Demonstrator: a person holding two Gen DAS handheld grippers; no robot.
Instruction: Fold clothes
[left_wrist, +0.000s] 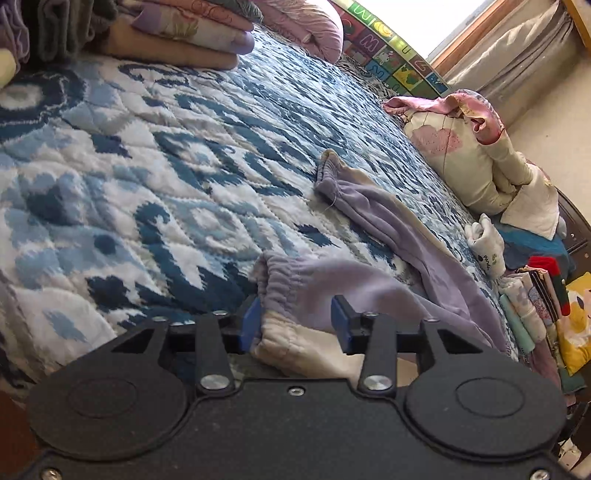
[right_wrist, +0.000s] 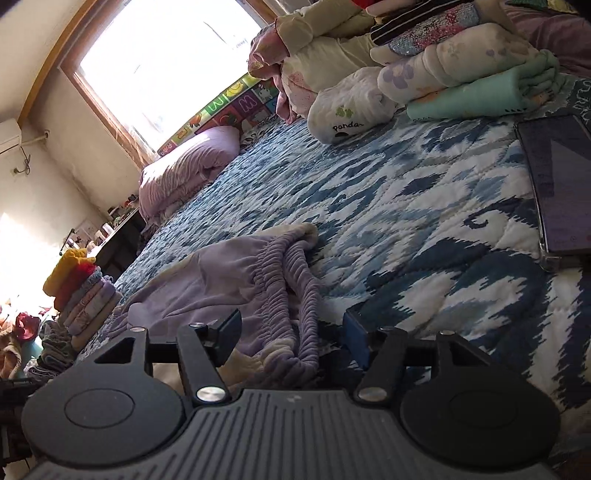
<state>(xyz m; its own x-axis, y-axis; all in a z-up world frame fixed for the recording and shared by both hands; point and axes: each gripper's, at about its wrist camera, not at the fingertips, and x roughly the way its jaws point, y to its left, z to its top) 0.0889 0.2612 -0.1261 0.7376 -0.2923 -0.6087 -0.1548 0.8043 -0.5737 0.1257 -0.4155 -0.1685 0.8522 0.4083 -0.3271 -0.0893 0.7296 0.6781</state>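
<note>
Bed: one blue-and-white patterned quilt (left_wrist: 155, 155), and everything sits on it.

Left stack: in the right wrist view, one pile of folded clothes (right_wrist: 83, 291) at the far left edge of the bed, a yellow piece on top and a red one under it. Can't get a solid count of the layers.

Task item: one pair of lavender pants (left_wrist: 388, 229) lying loose and unfolded on the quilt, with two gathered cuffs showing in the left wrist view and the elastic waistband bunched up in the right wrist view.

Left gripper (left_wrist: 295, 325): jaws spread wide with a cuff of the pants sitting between the two blue pads, not squeezed.

Right gripper (right_wrist: 293, 334): also spread wide, the waistband end of the pants lying between its two fingers, not clamped.

Pillow: one lilac pillow (right_wrist: 192, 166) at the far end by the window.

Right stack: one more folded pile (right_wrist: 469, 77), mint piece at the bottom, and a rolled white item printed "panda" just beside it.

Phone: one dark phone (right_wrist: 557, 184) in a clear case, flat on the quilt at far right.
</note>
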